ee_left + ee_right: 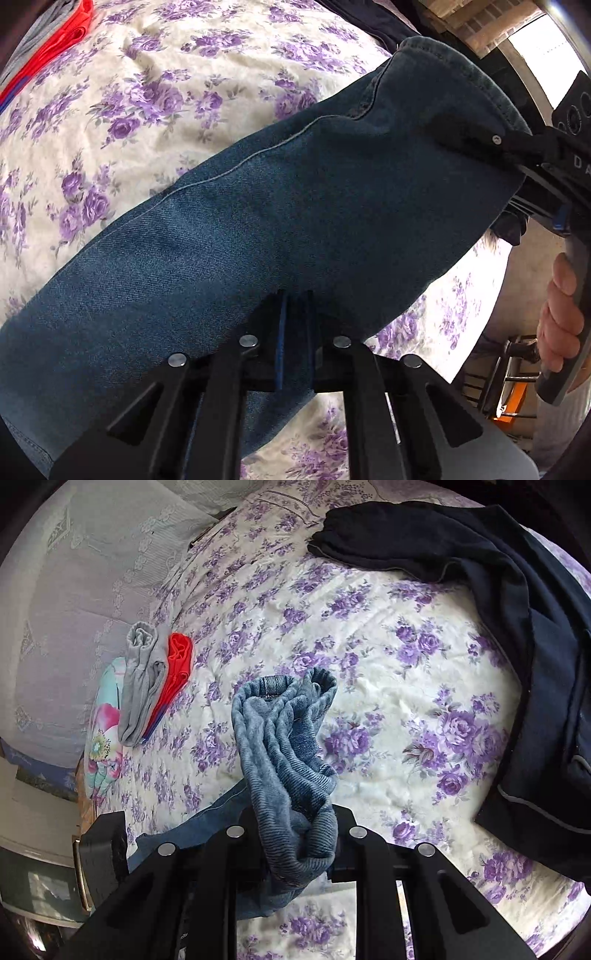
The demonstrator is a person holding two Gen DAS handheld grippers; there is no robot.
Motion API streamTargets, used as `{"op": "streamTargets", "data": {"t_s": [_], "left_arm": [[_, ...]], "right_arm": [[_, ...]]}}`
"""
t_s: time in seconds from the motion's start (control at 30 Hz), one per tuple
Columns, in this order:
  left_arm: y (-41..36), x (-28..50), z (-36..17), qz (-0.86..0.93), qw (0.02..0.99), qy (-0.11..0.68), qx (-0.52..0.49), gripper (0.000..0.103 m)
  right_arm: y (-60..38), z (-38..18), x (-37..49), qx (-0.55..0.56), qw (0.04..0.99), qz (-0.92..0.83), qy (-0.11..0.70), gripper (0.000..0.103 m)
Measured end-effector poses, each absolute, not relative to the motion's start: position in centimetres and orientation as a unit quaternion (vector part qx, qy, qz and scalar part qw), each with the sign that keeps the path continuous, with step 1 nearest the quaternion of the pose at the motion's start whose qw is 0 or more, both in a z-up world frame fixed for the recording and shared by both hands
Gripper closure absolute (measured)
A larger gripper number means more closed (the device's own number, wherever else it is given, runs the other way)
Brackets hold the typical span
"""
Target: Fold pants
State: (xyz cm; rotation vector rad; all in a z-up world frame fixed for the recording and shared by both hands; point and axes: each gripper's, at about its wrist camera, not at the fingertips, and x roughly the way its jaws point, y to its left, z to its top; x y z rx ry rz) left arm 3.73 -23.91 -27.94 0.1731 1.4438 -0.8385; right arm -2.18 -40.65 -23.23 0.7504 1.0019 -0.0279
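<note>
- Floral bedding covers the bed [388,657]: a cream sheet printed with purple roses, wrinkled across its middle.
- Jeans [280,221], blue denim, are lifted above the bed and stretched between the two tools.
- Left tool [295,332] is clenched on the lower edge of the jeans; the denim passes between its closed fingers, and a blue pad shows at the grip line.
- Right tool [295,834] is clenched on a bunched end of the jeans; gathered folds rise from between its fingers and fall forward over the bed.
- In the left wrist view, the right tool [524,147] grips the far end of the jeans near the hem, at the right of the frame.
- A hand [561,317] wraps the handle of the right tool, low at the right edge of the left wrist view.
- A dark navy garment [509,609] lies spread on the far right part of the bed, well apart from the jeans.
- A grey garment [140,686] and a red garment [177,672] lie folded side by side, touching, near the left edge of the bed.
- A flowered pillow [105,738] lies just beside the grey garment at the bed's left edge.
</note>
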Motion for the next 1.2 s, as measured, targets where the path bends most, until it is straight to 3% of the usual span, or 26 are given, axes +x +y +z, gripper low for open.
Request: {"op": "streamTargets", "data": {"t_s": [0.2,0.37,0.57,0.77,0.93,1.0,1.2], "left_arm": [[-18.3,3.1,-23.8,-0.386,0.673,0.631,0.006,0.095],[-6.9,4.1,-23.5,-0.301,0.710,0.634,-0.051,0.095],[7.2,4.7,-27.8,-0.169,0.712,0.664,-0.152,0.095],[9.5,4.7,-30.0,-0.161,0.706,0.667,-0.176,0.095],[8.5,4.6,-30.2,-0.167,0.708,0.664,-0.171,0.095],[8.8,4.7,-30.3,-0.171,0.701,0.667,-0.185,0.095],[9.0,4.3,-30.2,-0.174,0.704,0.665,-0.181,0.095]], "right_arm": [[-36.3,-17.9,-1.1,0.268,0.844,0.037,0.463,0.082],[-27.7,-15.4,-0.5,0.107,0.868,0.107,0.472,0.082],[-17.0,-18.2,-1.1,-0.013,0.846,0.205,0.492,0.082],[-12.7,-23.5,-0.7,-0.051,0.814,0.230,0.530,0.081],[-12.0,-23.8,-0.8,-0.067,0.801,0.244,0.543,0.062],[-11.4,-23.1,-1.2,-0.078,0.786,0.256,0.558,0.045],[-13.1,-17.8,-1.8,0.008,0.762,0.334,0.555,0.038]]}}
